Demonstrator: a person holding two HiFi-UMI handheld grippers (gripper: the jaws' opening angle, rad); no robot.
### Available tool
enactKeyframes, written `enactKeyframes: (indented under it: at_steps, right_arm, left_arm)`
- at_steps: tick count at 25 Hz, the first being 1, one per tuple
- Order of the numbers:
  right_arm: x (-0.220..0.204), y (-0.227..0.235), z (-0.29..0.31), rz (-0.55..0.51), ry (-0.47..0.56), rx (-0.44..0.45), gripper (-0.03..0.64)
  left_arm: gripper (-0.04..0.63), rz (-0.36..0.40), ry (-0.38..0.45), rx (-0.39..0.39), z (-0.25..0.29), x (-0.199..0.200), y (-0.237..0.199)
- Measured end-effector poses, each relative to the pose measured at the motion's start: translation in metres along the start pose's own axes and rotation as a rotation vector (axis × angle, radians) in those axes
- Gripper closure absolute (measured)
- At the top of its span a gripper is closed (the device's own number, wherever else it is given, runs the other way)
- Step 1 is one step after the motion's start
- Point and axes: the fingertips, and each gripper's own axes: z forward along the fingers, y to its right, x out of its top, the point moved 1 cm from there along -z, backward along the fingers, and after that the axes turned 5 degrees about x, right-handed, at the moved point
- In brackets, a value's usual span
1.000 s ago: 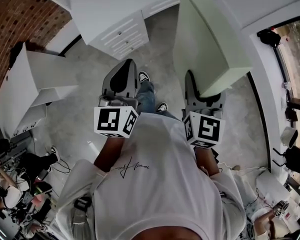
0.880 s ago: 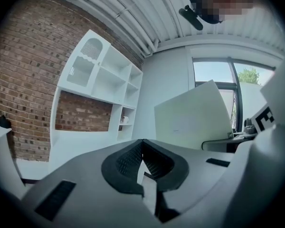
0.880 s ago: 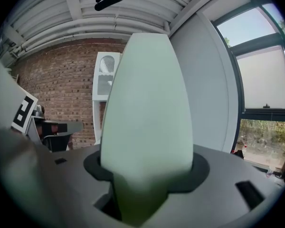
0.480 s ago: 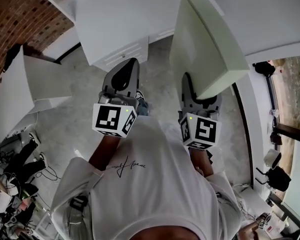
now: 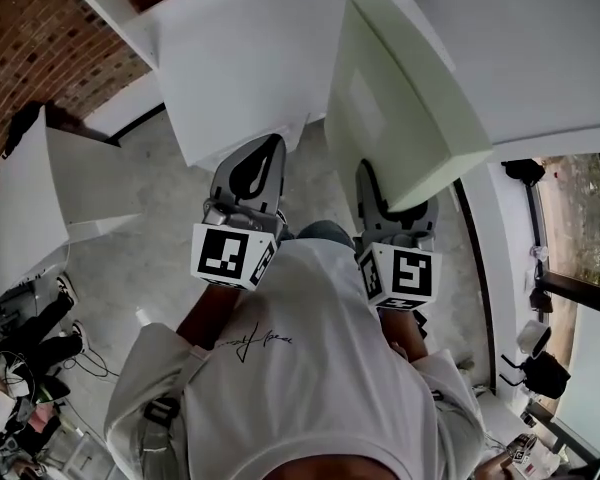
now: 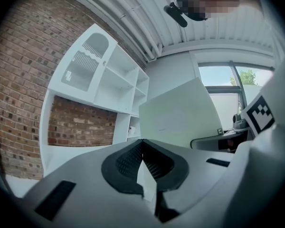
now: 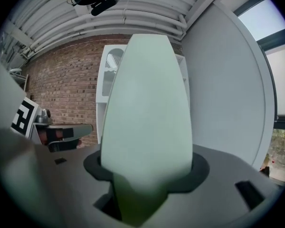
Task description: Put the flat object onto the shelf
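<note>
Jaws of right gripper [image 5: 392, 196] clamp the lower edge of the pale green flat board [image 5: 395, 88], centre-right of head view. The board's long axis runs straight out along the jaws, up toward the top of frame. Left gripper [image 5: 248, 173] sits beside it at centre-left, jaws pressed together with nothing between. White shelf unit [image 6: 115, 80] stands ahead, upper left in left gripper view and directly behind the board in right gripper view. Right hand carries the board, so the likely next move is to push it forward and lay it onto a shelf level.
</note>
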Motion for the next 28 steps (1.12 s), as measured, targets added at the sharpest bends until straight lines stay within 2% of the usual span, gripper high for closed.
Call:
enactKeyframes:
  at_steps: [4, 12, 21, 28]
  right_arm:
    - [0.007, 0.000, 0.019, -0.034, 0.009, 0.011, 0.337]
    - [0.025, 0.020, 0.075, -0.081, 0.035, 0.110, 0.337]
    - [0.041, 0.083, 0.160, -0.088, 0.033, 0.230, 0.339]
    - [0.051, 0.121, 0.218, -0.106, 0.026, 0.351, 0.341]
  left_arm:
    - [0.583, -0.033, 0.004, 0.073, 0.009, -0.001, -0.015]
    - [0.583, -0.002, 0.001, 0.198, 0.061, 0.003, -0.033]
    - [0.583, 0.020, -0.012, 0.337, 0.142, 0.008, -0.042]
    - [0.583, 0.036, -0.008, 0.399, 0.200, 0.014, -0.039]
